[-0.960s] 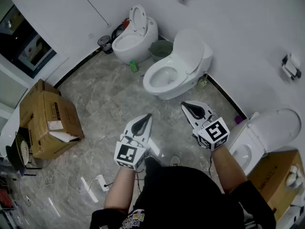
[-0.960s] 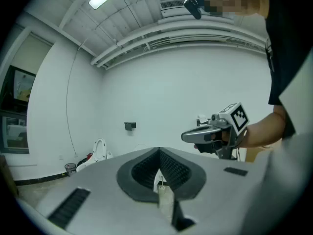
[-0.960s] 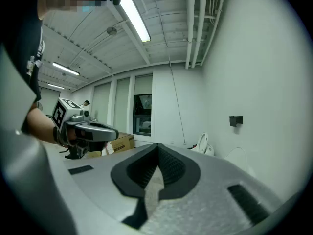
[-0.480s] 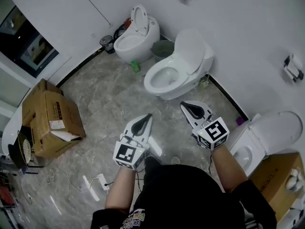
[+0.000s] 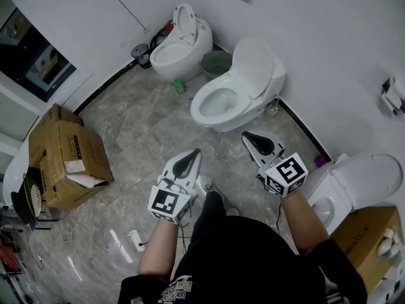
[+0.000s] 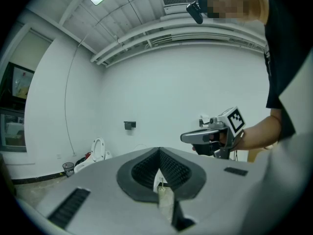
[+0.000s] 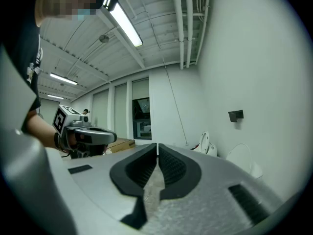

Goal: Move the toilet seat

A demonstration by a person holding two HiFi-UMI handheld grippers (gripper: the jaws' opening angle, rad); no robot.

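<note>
I hold both grippers level above the marble floor (image 5: 136, 122), on the near side of the middle toilet (image 5: 237, 90) and well apart from it. Its lid is raised. The toilet seat (image 5: 198, 111) seems to lie flat on the bowl rim, though I can't be sure from the head view. The seat is ahead of both tips: slightly right of the left gripper (image 5: 197, 152) and slightly left of the right gripper (image 5: 246, 135). Neither gripper touches it. My left gripper's jaws are pressed together with nothing in them. The right gripper's jaws have just eased open to a hairline slit and are also empty. A second toilet (image 5: 177, 43) stands beyond the middle one to its left, a third toilet (image 5: 345, 185) stands to its right close to my right hand, and a cardboard box (image 5: 63, 160) sits far to its left.
</note>
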